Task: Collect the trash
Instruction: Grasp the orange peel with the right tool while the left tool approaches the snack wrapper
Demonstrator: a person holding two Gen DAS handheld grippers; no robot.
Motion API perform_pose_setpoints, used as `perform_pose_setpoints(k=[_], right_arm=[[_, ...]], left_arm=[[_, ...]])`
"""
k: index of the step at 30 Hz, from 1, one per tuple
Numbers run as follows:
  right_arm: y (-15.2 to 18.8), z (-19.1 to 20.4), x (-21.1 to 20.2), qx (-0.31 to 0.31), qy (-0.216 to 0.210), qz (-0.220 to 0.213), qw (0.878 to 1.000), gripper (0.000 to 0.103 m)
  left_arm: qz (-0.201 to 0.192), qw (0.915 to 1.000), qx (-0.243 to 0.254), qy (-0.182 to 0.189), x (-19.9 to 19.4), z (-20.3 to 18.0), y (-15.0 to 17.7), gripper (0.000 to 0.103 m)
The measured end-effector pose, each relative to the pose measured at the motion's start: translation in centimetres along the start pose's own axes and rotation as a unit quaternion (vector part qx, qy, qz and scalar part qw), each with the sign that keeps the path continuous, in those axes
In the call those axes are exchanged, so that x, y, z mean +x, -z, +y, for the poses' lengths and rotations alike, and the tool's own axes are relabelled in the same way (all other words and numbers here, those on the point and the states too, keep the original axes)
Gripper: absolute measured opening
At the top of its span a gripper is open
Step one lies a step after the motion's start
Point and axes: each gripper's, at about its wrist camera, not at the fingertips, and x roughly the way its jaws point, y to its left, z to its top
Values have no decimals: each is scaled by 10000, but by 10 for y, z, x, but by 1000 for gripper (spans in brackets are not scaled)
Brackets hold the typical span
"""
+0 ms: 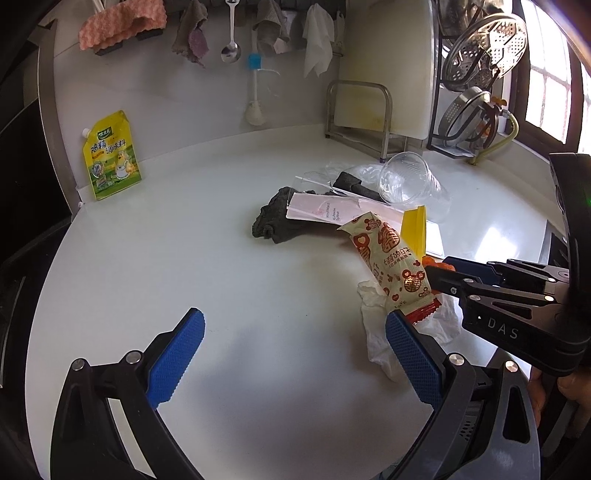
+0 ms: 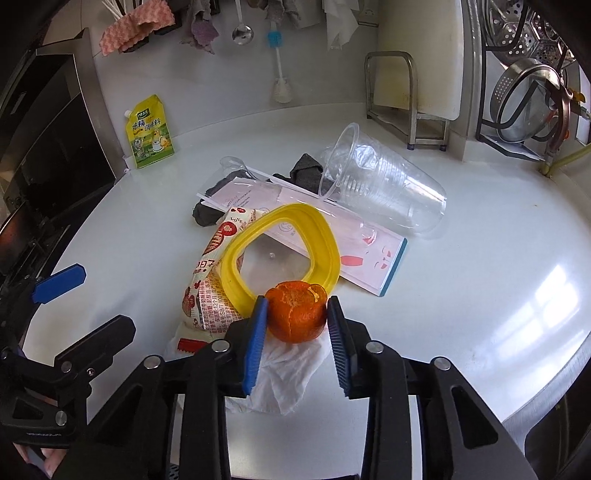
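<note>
Trash lies piled on a white counter. My right gripper is shut on an orange peel, which sits on a crumpled white tissue. Beside it lie a red-and-white snack wrapper, a yellow plastic lid ring, a clear flat package and stacked clear plastic cups. My left gripper is open and empty, just left of the wrapper and tissue. The right gripper shows at the right of the left wrist view.
A dark grey cloth lies under the pile. A yellow seasoning pouch leans on the back wall. A metal cutting-board rack and a dish rack with steamer trays stand at the back right. Cloths and a spoon hang above.
</note>
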Motion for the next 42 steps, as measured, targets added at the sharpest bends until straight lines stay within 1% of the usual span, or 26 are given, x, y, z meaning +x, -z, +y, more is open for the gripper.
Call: perform_pose_setpoints(k=[1,3,13,17,22,24,27,28,30,31,32,33,35,36,38,39,42], right_arm=[[0,-2,-2,37,-19,-12,10000,22],[2,-8,-7,155,-9,-68,9999,21],[13,-51,-35,828,124,-405,9957,18],[15,-61,-39,1010,82,-452,9938,18],[15,-60,-40,1043,23,-494,9933,18],[15,-58,-41,1004,24,-517,9936,18],[15,-58,-42,1007,23,-520,9936,18],[15,-58,-42,1023,15,-519,9934,18],[15,-58,-43,1042,13,-520,9932,18],[15,-58,-43,1044,9,-523,9932,18],[15,-58,-43,1041,3,-525,9932,18],[14,-58,-43,1037,1,-524,9932,18],[14,-57,-42,1028,-11,-521,9933,18],[14,-57,-42,1022,-16,-519,9934,18],[15,-58,-41,1011,-15,-514,9935,18],[15,-57,-41,1008,-7,-514,9936,18],[16,-55,-41,988,25,-522,9937,18]], left_arm=[[-2,10000,-1,9,0,-2,-1,97],[-10,10000,12,38,1,-7,-3,97],[38,9997,-2,246,8,-31,-9,97],[89,9998,12,161,14,-35,-11,97],[172,9993,-259,191,23,-33,-19,97],[200,9991,-358,106,28,-34,-24,97],[206,9992,-347,1,35,-38,-28,95],[181,9993,-323,-50,36,-39,-28,94],[150,9994,-288,-74,37,-39,-28,82],[172,9995,-280,-44,39,-38,-28,72],[191,9994,-279,-20,40,-37,-28,66],[214,9994,-287,-8,41,-35,-28,63],[264,9992,-306,50,43,-31,-27,47],[292,9991,-315,68,44,-30,-27,42],[348,9988,-327,105,46,-26,-25,25],[358,9988,-319,97,45,-24,-24,23],[291,9993,-247,28,39,-20,-20,22]])
